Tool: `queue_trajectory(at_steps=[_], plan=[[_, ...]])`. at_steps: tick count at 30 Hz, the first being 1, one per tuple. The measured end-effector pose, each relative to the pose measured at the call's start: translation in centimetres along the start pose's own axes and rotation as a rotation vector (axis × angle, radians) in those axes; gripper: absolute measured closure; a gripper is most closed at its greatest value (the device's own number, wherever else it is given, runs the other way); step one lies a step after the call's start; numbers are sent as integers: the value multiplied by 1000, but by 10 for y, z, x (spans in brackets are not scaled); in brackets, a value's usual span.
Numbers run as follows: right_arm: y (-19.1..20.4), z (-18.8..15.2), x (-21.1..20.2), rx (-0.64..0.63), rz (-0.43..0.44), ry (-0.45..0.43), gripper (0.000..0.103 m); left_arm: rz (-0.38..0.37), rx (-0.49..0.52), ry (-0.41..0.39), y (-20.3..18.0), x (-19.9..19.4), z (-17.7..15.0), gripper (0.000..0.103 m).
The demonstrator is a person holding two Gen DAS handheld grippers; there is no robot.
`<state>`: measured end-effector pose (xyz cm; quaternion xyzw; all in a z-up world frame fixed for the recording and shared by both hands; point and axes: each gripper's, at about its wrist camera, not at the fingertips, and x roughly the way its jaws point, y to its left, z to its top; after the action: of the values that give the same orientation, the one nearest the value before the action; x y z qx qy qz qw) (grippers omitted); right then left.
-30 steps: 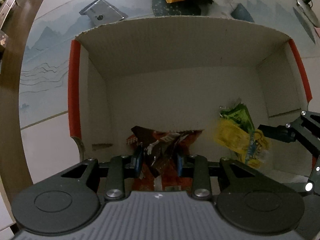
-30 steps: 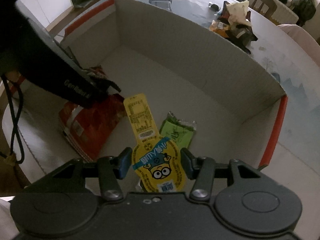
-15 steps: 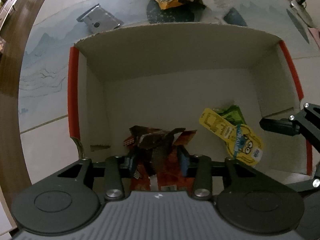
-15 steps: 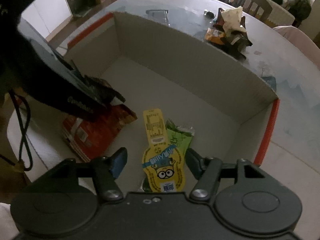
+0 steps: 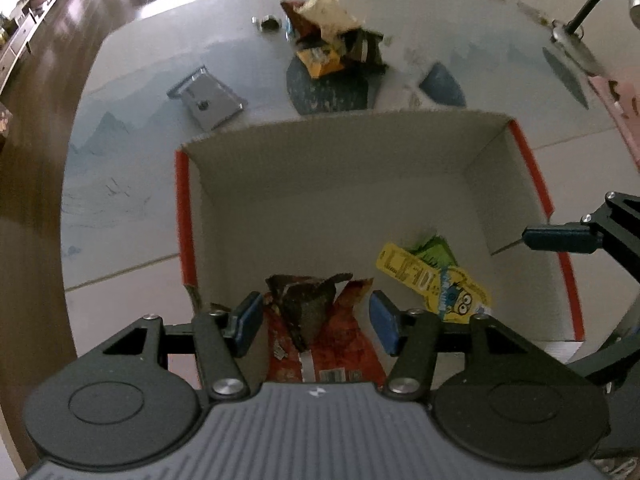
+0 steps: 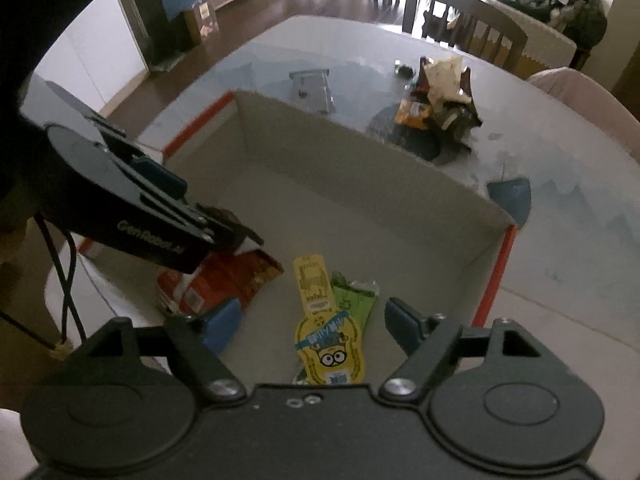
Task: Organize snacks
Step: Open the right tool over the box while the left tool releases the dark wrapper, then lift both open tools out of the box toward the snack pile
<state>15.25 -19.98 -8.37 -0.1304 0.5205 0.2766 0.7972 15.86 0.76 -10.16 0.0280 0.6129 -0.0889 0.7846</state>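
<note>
Left: your left gripper [image 5: 316, 320] hangs spread, empty, above red [image 5: 344, 340] and dark [image 5: 306, 308] packets in the cardboard box [image 5: 340, 196] | Middle: yellow cartoon sachet [image 6: 328, 340] and green packet [image 6: 354, 300] lie boxed | Right: your right gripper [image 6: 312, 330] gapes, empty | Left to do: snack pile [image 6: 438, 100] waits on the table [image 6: 560, 200] beyond the box.

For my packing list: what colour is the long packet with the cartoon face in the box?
Yellow, with a blue band: the packet shows best in the right wrist view.
</note>
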Motion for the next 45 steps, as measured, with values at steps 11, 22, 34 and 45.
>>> queue_trajectory(at_steps=[11,22,34,45], plan=[[-23,27,-57,43,9,-142,9,-7,-17,-160,12,-58,17,35],[-68,65,-72,74,-24,-199,1,4,-66,-250,33,-87,75,26],[-138,141,-60,156,-30,-196,1,35,-45,-238,56,-80,199,26],[-184,176,30,206,-9,-55,4,108,-10,-139,69,18,278,26]])
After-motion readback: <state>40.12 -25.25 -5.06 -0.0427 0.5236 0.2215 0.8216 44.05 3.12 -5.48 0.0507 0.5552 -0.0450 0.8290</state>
